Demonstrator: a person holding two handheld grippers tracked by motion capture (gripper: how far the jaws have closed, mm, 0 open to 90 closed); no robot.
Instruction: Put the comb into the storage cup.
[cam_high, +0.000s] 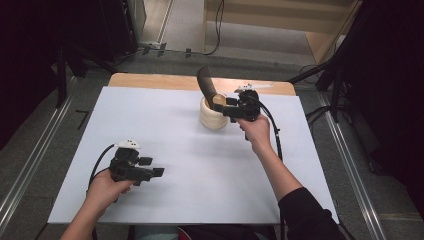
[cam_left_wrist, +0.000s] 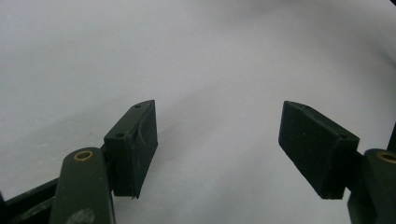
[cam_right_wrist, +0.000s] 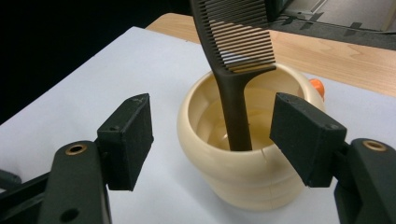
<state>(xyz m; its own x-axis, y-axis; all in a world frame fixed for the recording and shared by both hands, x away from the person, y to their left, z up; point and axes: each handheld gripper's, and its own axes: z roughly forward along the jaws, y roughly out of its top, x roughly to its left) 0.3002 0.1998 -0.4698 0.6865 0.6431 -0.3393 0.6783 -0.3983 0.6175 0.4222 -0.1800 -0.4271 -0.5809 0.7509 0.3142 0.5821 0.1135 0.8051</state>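
Presently: dark comb (cam_right_wrist: 236, 70) standing handle-down in cream cup (cam_right_wrist: 243, 182), right gripper (cam_right_wrist: 212, 140) released beside it, left gripper (cam_left_wrist: 217, 144) spread, empty.

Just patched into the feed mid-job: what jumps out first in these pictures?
A dark comb stands handle-down in a cream ribbed cup near the far edge of the white table, teeth leaning out above the rim. The right gripper sits just before the cup, jaws open and apart from the comb. The left gripper hangs open over bare table at the near left.
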